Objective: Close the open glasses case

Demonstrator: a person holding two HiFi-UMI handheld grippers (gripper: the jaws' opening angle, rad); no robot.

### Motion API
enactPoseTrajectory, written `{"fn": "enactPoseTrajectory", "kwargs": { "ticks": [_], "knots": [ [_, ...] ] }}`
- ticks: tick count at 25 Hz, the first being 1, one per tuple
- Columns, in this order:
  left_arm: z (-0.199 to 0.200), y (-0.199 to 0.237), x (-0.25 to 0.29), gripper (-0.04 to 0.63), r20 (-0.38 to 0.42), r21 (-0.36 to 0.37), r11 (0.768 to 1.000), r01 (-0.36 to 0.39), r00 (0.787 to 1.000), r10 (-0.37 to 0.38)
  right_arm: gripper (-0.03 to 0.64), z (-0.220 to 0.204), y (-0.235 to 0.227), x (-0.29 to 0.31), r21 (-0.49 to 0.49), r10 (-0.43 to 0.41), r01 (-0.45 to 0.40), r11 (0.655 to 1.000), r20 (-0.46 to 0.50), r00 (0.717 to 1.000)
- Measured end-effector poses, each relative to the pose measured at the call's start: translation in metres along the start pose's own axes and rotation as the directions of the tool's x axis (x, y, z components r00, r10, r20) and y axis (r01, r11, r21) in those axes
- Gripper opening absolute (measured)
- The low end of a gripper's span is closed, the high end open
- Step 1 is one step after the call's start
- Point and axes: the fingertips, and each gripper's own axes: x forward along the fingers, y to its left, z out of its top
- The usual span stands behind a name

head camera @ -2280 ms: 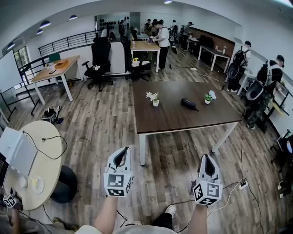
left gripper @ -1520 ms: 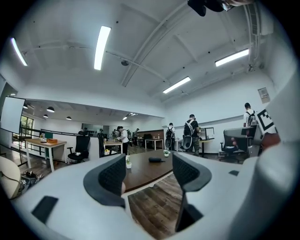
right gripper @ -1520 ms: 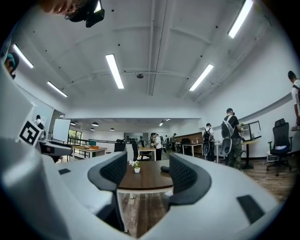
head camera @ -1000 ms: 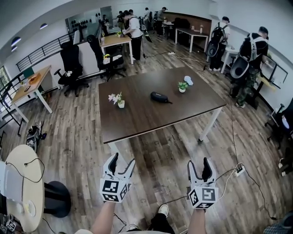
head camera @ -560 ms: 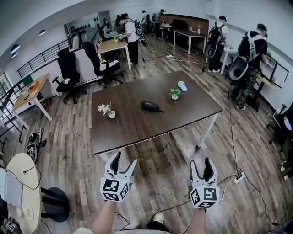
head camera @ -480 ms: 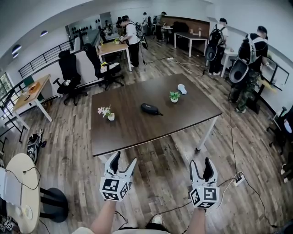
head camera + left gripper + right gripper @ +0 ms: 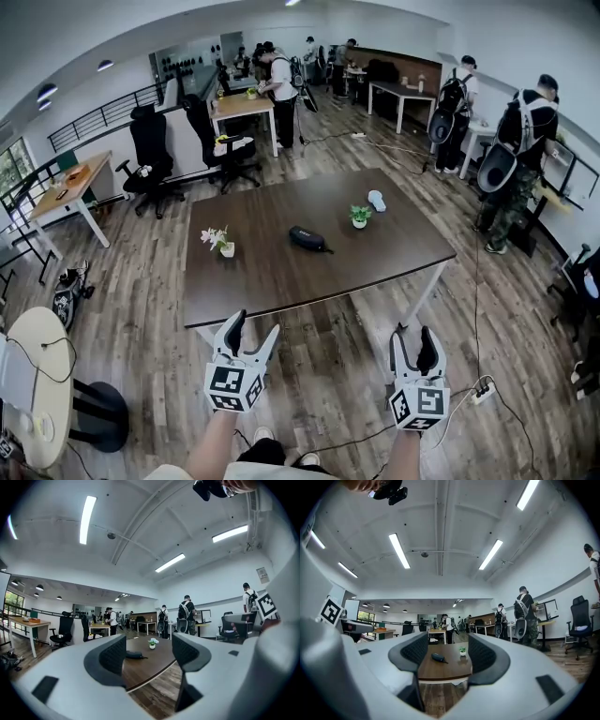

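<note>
Left gripper [image 7: 251, 326]: lower centre-left of the head view; tongs spread, nothing between them; well short of the table.
Right gripper [image 7: 413, 336]: lower centre-right; tongs likewise spread and empty, aimed level at the table.
Power strip [image 7: 479, 395]: white, with its cable, on the wood floor at lower right, near the right gripper.
Table [image 7: 375, 253]: dark brown top on white legs, centre of frame; its near edge lies just beyond both grippers.
Flower vase [image 7: 218, 239]: white blooms, left part of the tabletop.
Glasses case [image 7: 306, 237]: dark, oblong, mid-table, between vase and potted plant, apart from both; too small here to tell how far its lid stands open.
Potted plant [image 7: 359, 216]: small, green, right of the case.
White object [image 7: 377, 200]: just beyond the plant; unidentified.
People [image 7: 520, 150]: standing at far right and at the upper centre desks.
Risk, approach: the cable probably snags a foot on the way in.
Risk, reach: the case sits far from the edge; a long lean likely brushes the vase or plant.
Risk, closing: pressing the lid with one gripper may skid the unbraced case across the smooth top.
</note>
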Motion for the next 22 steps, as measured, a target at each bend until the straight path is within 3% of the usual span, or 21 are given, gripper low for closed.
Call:
{"fn": "enactPoseTrajectory", "kwargs": {
  "ticks": [8, 22],
  "knots": [
    [-0.021, 0.028, 0.034, 0.311, -0.011, -0.023, 1.000, -0.010, 1.000, 0.009, 0.272, -0.021, 0.011, 0.045, -0.013, 0.018, -0.019, 1.000, -0.037, 0.999],
    [-0.038, 0.138, 0.133, 0.311, -0.039, -0.041, 0.998, -0.046, 0.998, 0.044, 0.272, -0.040, 0.052, 0.192, -0.037, 0.049, -0.052, 0.998, -0.094, 0.994]
  ]
}}
